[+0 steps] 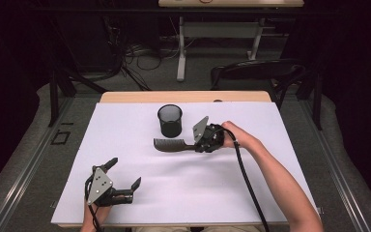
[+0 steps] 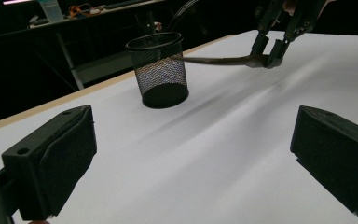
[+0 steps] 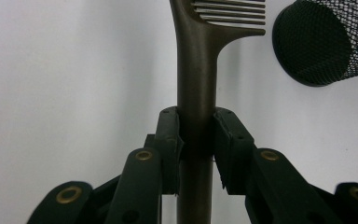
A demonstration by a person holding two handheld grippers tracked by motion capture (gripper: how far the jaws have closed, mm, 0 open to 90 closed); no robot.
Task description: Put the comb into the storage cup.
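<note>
A dark brown comb (image 1: 170, 144) lies level, low over the white sheet, just in front of a black mesh cup (image 1: 169, 120). My right gripper (image 1: 193, 146) is shut on the comb's handle, and the teeth point left. In the right gripper view both pads press the handle of the comb (image 3: 196, 60), with the right gripper (image 3: 196, 135) below the teeth and the mesh cup (image 3: 321, 42) at the upper right. My left gripper (image 1: 124, 172) rests open near the front left of the sheet. The left gripper (image 2: 193, 154) has nothing between its jaws and faces the cup (image 2: 161, 70), the comb (image 2: 219, 60) and the right gripper (image 2: 268, 53).
A white sheet (image 1: 125, 130) covers the wooden table (image 1: 140, 96). A dark chair (image 1: 256, 72) stands behind the table's far right edge, with another desk (image 1: 222, 29) and floor cables farther back. The right gripper's black cable (image 1: 246, 179) runs along the forearm.
</note>
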